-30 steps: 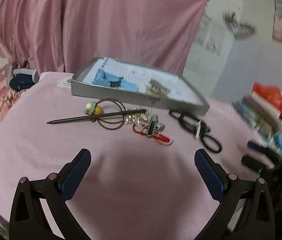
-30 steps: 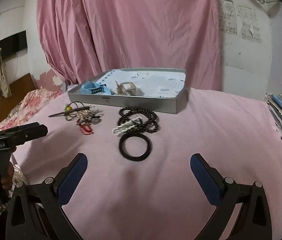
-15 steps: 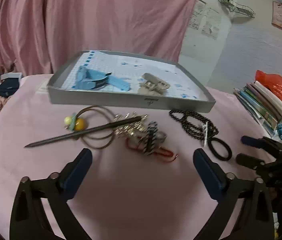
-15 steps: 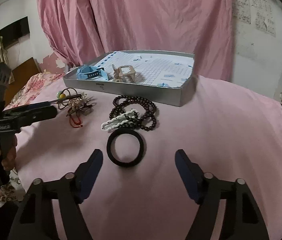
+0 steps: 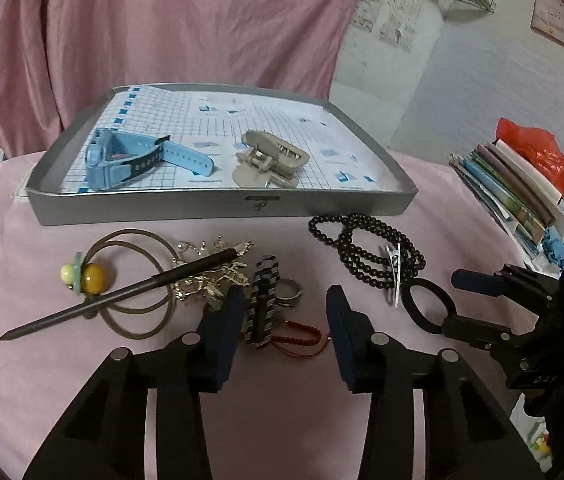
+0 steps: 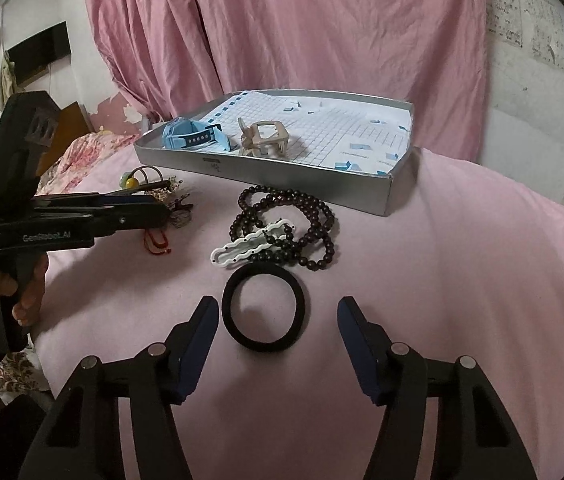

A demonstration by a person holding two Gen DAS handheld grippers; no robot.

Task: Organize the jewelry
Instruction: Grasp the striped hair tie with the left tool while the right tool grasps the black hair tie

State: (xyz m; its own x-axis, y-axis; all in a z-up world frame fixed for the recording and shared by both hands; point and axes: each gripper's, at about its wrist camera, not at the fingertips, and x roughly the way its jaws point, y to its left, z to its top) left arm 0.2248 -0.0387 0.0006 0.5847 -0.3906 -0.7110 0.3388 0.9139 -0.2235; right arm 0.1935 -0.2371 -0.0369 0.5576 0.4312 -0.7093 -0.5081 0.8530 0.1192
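Jaws apart, left gripper (image 6: 161,210) body reads "GenRobot.AI".

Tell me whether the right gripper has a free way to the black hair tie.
Probably yes: the right gripper is open, and the black hair tie lies flat on the pink cloth between its fingertips, nothing covering it.

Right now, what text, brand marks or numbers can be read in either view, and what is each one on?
"GenRobot.AI": on the side of the left gripper, seen from the right wrist view.
"DAS": partial letters on the right gripper, cut off.
Small label on the tray front wall: too small to read.
Papers on the wall: too blurred to read.
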